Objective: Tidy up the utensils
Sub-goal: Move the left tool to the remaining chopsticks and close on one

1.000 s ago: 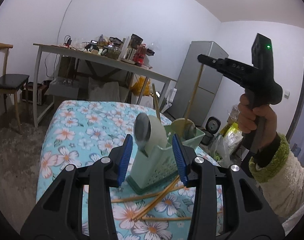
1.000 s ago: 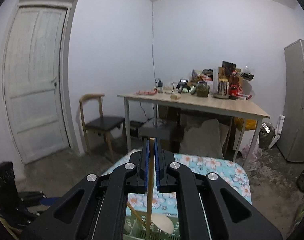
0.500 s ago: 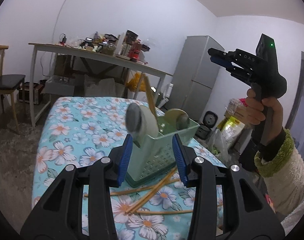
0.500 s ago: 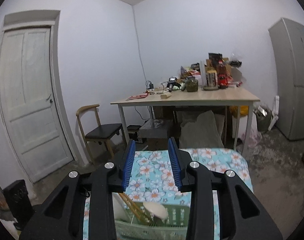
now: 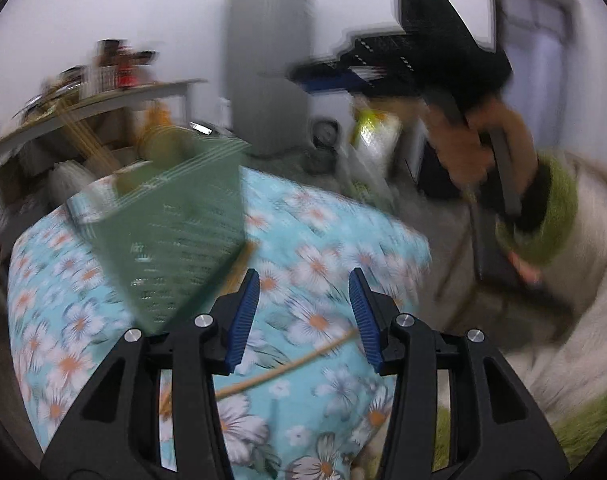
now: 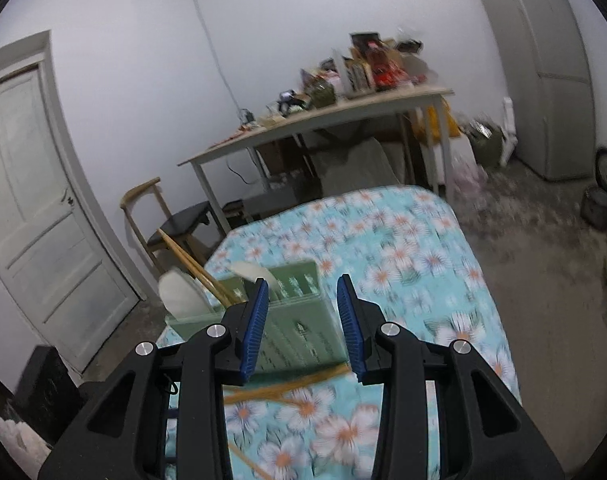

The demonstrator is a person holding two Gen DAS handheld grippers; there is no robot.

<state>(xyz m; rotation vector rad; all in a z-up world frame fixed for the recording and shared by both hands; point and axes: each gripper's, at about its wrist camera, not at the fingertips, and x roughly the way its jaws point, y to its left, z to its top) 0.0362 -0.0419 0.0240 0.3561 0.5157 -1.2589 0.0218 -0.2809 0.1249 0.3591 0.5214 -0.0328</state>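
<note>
A green slotted utensil holder (image 6: 299, 320) stands on the flowered tablecloth (image 6: 403, 264). It holds wooden chopsticks (image 6: 191, 264) and pale spoons (image 6: 183, 296). It also shows, blurred, in the left wrist view (image 5: 175, 232). Loose chopsticks (image 6: 287, 388) lie on the cloth in front of it; one chopstick (image 5: 287, 368) lies under my left gripper. My left gripper (image 5: 303, 320) is open and empty, low over the cloth, right of the holder. My right gripper (image 6: 303, 324) is open and empty, just in front of the holder; it also shows in the left wrist view (image 5: 327, 76), raised.
A cluttered wooden table (image 6: 315, 120) stands behind, with a chair (image 6: 171, 224) to its left and a door (image 6: 35, 216) beyond. A grey fridge (image 6: 543, 64) stands at the right. Bags and a small pot (image 6: 599, 208) sit on the floor.
My right gripper let go of the chopstick into the holder, opened, and tipped down toward it. My left gripper swung right fast; its view is blurred.
</note>
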